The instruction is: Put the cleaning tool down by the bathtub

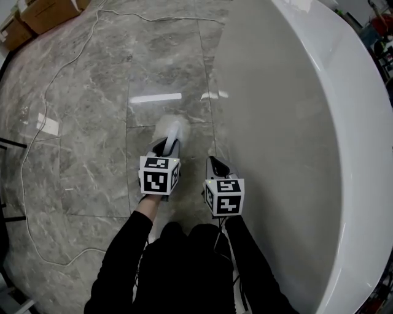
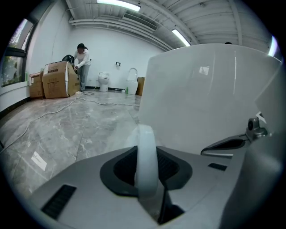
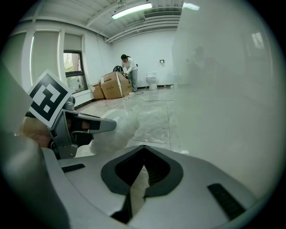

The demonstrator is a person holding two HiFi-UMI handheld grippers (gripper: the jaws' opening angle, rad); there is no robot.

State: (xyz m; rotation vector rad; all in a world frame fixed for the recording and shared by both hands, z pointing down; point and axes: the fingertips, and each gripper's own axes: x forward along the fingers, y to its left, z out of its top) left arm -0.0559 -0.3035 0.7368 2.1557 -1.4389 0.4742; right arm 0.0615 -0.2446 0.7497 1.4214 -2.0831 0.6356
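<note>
The cleaning tool has a white handle and a fluffy white head, which hangs just above the marble floor beside the bathtub. My left gripper is shut on its handle, which runs up between the jaws. In the right gripper view the fluffy head shows just ahead of the left gripper. My right gripper hovers to the right, close to the tub wall, jaws shut with nothing held.
A thin cable loops over the grey marble floor at the left. Cardboard boxes stand at the far left corner. A person works by the boxes, and a toilet stands at the far wall.
</note>
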